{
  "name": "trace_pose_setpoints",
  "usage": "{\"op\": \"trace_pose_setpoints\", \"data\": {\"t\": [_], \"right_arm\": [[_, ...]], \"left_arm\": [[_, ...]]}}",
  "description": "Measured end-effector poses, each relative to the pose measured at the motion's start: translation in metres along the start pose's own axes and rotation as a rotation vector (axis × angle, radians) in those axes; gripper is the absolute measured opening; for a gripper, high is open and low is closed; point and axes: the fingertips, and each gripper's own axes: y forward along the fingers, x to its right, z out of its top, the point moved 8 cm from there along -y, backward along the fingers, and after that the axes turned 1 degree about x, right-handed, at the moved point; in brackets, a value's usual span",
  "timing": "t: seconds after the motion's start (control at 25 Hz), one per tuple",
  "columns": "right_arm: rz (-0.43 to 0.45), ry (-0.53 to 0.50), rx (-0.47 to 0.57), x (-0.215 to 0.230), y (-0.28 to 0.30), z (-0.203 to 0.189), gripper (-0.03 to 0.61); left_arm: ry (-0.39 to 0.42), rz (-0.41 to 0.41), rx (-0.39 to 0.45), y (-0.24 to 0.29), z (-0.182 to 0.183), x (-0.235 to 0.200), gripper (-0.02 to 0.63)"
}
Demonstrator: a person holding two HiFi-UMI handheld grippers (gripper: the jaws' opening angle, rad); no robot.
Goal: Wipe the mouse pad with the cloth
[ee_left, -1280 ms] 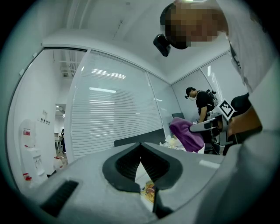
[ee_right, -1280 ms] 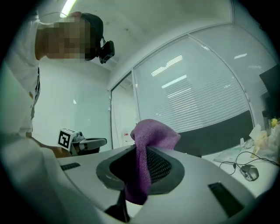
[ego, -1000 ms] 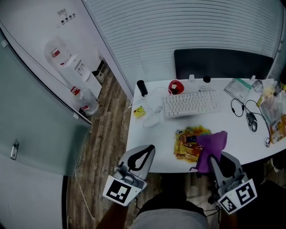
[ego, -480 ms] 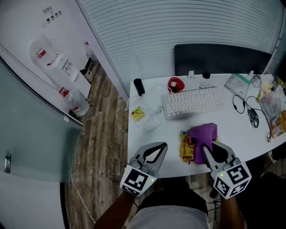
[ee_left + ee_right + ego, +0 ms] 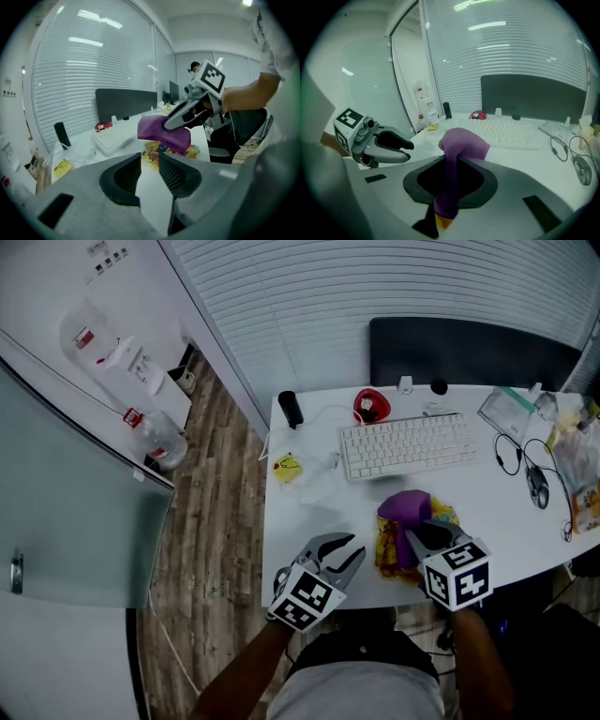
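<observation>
The white counter (image 5: 309, 521) fills the middle of the head view, with a dark panel (image 5: 469, 352) standing along its twelve o'clock edge. A pale keyboard (image 5: 408, 446) lies just in front of that panel.

At six o'clock from the keyboard, close to the counter's near edge, lies the colourful mouse pad (image 5: 384, 554). The purple cloth (image 5: 405, 507) sits over its middle and hides much of it. The left gripper view shows the cloth bunched above the pad's printed face; whether it touches the pad cannot be told.

The right tool (image 5: 427, 538) comes in from five o'clock of the pad and is clenched on the cloth: in its own view a fold of purple runs down between the two jaws, and the rest puffs out past their tips.

The left tool (image 5: 349, 551) hangs at nine o'clock of the pad, near it but apart. Its jaws have just been opening and stand partly spread, with only bare counter showing in the gap.

A mouse (image 5: 537, 488) lies at three o'clock of the keyboard, a small yellow item (image 5: 287, 468) at nine o'clock.
</observation>
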Motion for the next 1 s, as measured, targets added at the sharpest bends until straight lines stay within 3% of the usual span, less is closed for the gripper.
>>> {"op": "trace_pose_setpoints", "data": {"t": [0.04,0.16,0.28,0.6,1.0], "right_arm": [[0.005,0.007,-0.019,0.001,0.006,-0.001,0.058],[0.008,0.008,-0.067,0.006,0.022,-0.005,0.058],[-0.001,-0.015,-0.110,0.007,0.033,-0.007,0.058],[0.021,-0.067,-0.204,0.001,0.061,-0.013,0.058],[0.007,-0.114,-0.276,0.011,0.073,-0.020,0.058]], "left_arm": [[-0.016,-0.006,-0.029,0.005,-0.004,0.000,0.140],[-0.038,-0.008,-0.135,0.022,-0.011,0.002,0.180],[-0.053,0.000,-0.241,0.037,-0.014,0.003,0.202],[-0.058,0.042,-0.408,0.070,-0.024,0.003,0.225],[0.005,0.024,-0.490,0.082,-0.023,0.007,0.221]]}}
